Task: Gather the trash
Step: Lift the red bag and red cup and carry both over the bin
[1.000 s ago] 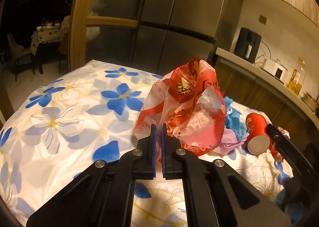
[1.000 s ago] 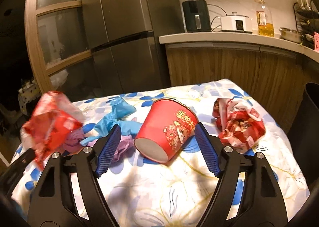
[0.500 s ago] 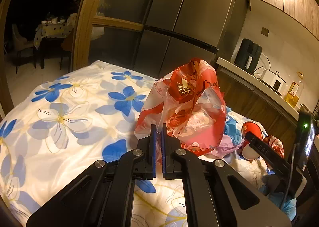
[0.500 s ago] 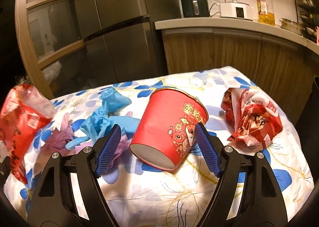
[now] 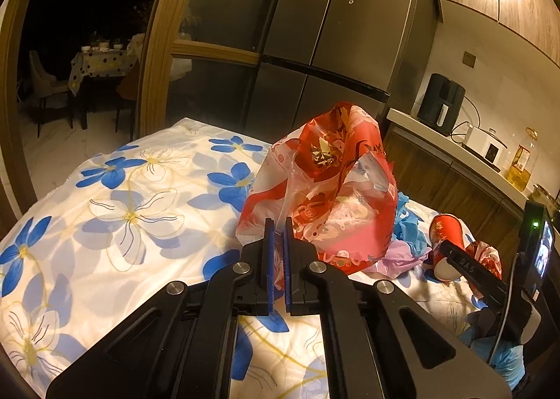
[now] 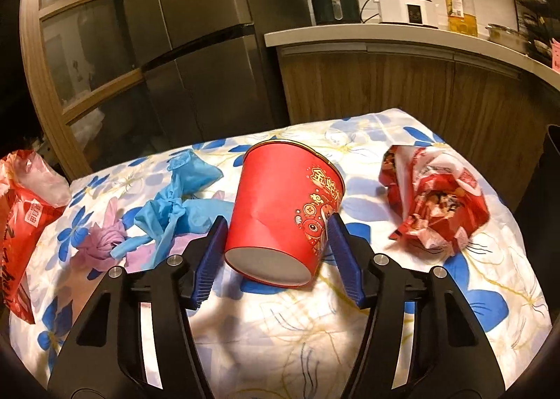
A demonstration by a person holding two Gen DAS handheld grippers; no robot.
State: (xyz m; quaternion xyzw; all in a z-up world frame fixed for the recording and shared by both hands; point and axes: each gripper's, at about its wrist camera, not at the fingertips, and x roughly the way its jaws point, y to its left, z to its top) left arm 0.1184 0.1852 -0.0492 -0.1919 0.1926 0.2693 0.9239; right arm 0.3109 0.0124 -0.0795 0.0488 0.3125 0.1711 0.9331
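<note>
Our left gripper [image 5: 278, 234] is pinched tight on the edge of a crinkly red and clear plastic bag [image 5: 325, 189], holding it up over the flowery blue and white tablecloth [image 5: 115, 203]. Our right gripper [image 6: 276, 241] is closing around a big red paper cup [image 6: 283, 210] lying tipped on the cloth; its blue pads sit right at the cup's sides.

On the table [image 6: 280, 346] a paper cup [image 6: 283, 210] lies on its side at the centre, between the right gripper's [image 6: 276, 259] closing jaws. A crumpled wrapper [image 6: 437, 203] lies at 3 o'clock from it, knotted gloves [image 6: 175, 203] at 9 o'clock. Further at 9 o'clock, the left gripper [image 5: 278, 259] pinches a plastic bag [image 5: 325, 189]. A counter [image 6: 402, 40] runs behind, at 12 o'clock.
</note>
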